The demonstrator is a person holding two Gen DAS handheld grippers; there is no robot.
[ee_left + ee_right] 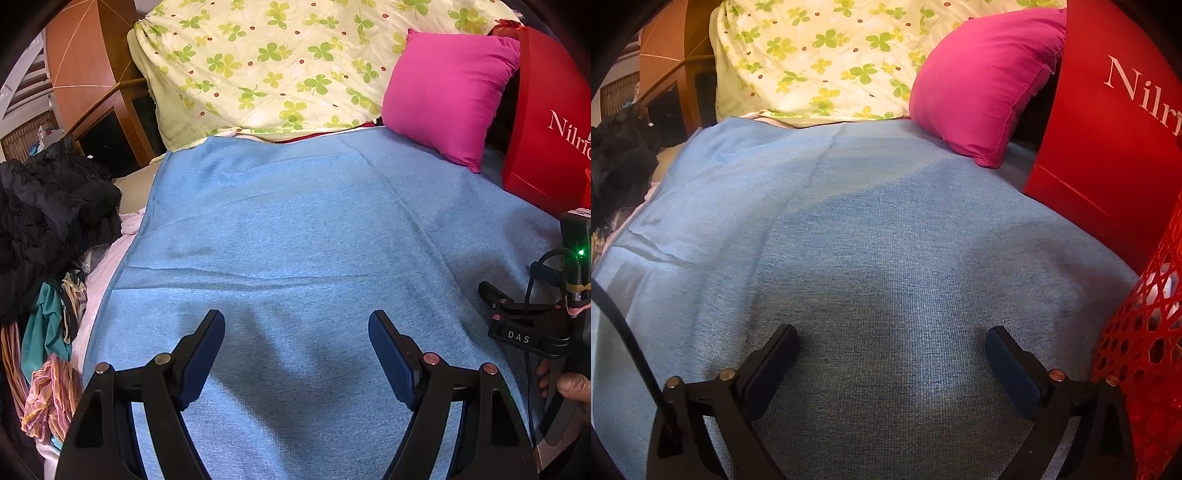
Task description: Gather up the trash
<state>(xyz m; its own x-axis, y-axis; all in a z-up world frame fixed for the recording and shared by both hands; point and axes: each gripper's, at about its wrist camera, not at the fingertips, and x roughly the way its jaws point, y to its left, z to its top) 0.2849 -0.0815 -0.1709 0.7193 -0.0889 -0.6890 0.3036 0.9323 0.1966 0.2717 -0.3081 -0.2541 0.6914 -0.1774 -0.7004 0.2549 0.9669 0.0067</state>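
Only our right wrist view shows the red mesh basket at its lower right edge, white scraps inside; the left view shows dark clothes at left. The blue blanket lies bare between. Our left hand-held gripper and right hand-held gripper tilt downward, jaws spread, empty.

Blue blanket; magenta pillow; cream quilt, green clover print; red bag; red lattice basket.
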